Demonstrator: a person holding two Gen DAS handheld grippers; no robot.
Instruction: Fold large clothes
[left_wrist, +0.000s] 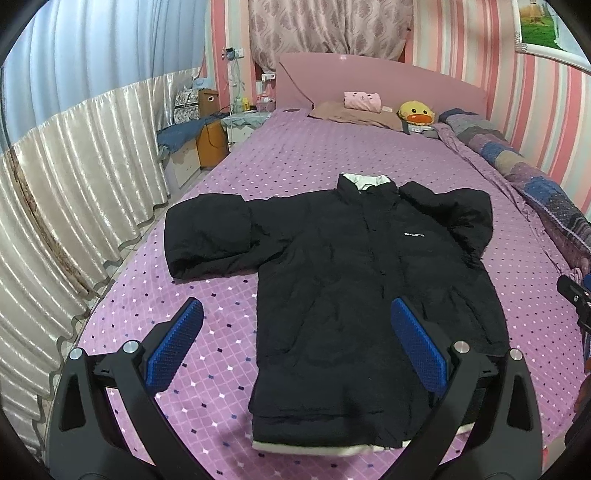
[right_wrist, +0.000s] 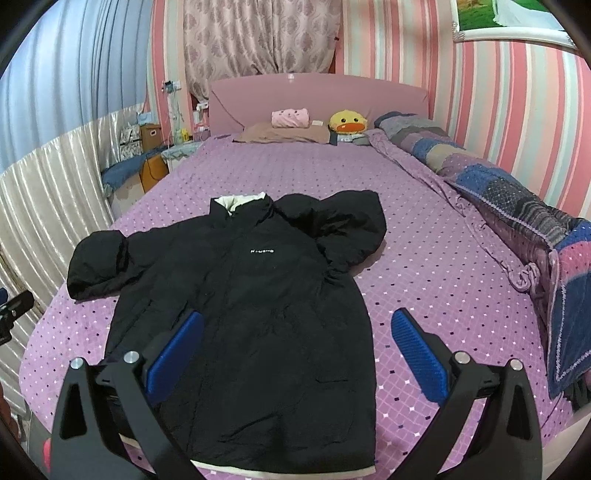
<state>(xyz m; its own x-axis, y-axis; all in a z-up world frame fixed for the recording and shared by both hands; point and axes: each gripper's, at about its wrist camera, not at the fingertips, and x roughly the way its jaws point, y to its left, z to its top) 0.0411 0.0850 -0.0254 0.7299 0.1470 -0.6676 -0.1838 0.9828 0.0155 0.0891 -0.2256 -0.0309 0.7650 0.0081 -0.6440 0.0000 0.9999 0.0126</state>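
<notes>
Both my jaws apart, empty, above jacket (left_wrist: 354, 280) hem on bed (left_wrist: 295, 155). Next: pinch sleeve (left_wrist: 207, 236) cuff, fold across chest, keep flat.

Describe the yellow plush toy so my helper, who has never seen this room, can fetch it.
Follow the purple bedspread up to the pink headboard. The yellow plush toy sits beside the brown pillow. It alone is bright yellow, round, with an orange beak.

A black jacket (right_wrist: 240, 314) with cream lining lies on a purple diamond-dotted bedspread (right_wrist: 424, 258), beside pink-striped wallpaper (right_wrist: 498, 110) and a yellow duck plush (right_wrist: 348, 122).
</notes>
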